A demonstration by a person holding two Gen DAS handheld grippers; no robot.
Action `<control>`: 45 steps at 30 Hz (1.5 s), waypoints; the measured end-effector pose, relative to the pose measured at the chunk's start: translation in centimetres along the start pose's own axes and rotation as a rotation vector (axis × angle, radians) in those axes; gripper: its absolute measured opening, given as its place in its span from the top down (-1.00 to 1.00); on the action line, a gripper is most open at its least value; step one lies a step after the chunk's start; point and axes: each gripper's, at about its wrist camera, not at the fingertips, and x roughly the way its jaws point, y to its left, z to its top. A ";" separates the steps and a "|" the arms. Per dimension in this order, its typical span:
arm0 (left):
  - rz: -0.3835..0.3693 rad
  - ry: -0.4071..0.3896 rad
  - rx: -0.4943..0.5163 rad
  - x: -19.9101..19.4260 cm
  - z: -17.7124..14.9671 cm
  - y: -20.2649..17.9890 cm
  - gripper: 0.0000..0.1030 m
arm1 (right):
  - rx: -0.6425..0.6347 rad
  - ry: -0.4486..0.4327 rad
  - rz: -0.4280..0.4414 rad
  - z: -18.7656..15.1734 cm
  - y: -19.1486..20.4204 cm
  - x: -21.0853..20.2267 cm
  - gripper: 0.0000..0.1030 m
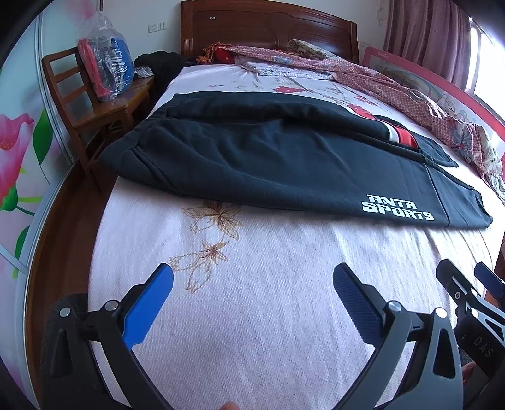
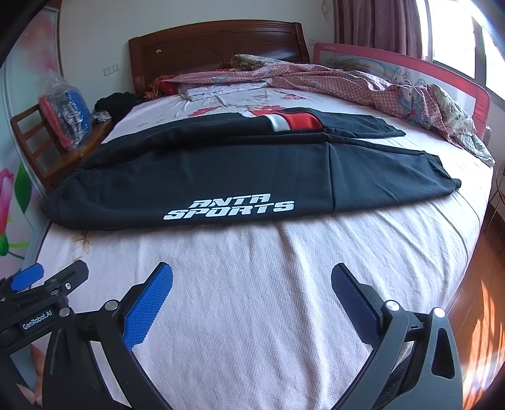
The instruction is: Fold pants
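Black sweatpants (image 1: pixel 268 151) with white "ANTA SPORTS" lettering and a red and white stripe lie across the bed, legs side by side, waistband at the left. They also show in the right wrist view (image 2: pixel 221 170). My left gripper (image 1: pixel 252 277) is open and empty, above the bedsheet well short of the pants' near edge. My right gripper (image 2: pixel 252 277) is open and empty, also short of the pants. The right gripper's fingers (image 1: pixel 457 284) show at the right of the left wrist view; the left gripper's fingers (image 2: pixel 28 276) show at the left of the right wrist view.
The bed (image 2: pixel 268 299) has a pale pink floral sheet. A crumpled pink quilt (image 2: pixel 363 82) lies along the far and right side by a red bed rail (image 2: pixel 442 67). A wooden chair (image 1: pixel 104 107) with a plastic bag stands left of the bed. The wooden headboard (image 1: pixel 268 28) is behind.
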 end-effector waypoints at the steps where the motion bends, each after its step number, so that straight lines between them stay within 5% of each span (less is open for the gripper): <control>1: 0.000 0.001 0.000 0.0 0.0 0.0 -0.96 | 0.001 0.000 0.001 0.0 0.0 0.0 -0.94; 33: -0.026 0.057 -0.069 1.3 0.8 1.6 -0.96 | 0.020 0.044 0.010 -0.3 -0.2 1.1 -0.94; 35: -0.099 0.077 -0.127 1.4 1.6 2.5 -0.96 | 0.021 0.047 0.010 -0.2 -0.2 1.2 -0.94; 37: -0.277 0.133 -0.265 2.1 2.6 4.5 -0.96 | 0.021 0.048 0.010 -0.2 -0.1 1.2 -0.94; 41: -0.680 0.271 -0.760 5.9 3.3 10.1 -0.96 | 0.012 0.053 0.010 -0.2 0.1 1.3 -0.94; 45: -0.816 0.298 -1.121 9.7 2.8 14.4 -0.96 | 0.000 0.058 0.011 -0.2 0.4 1.4 -0.94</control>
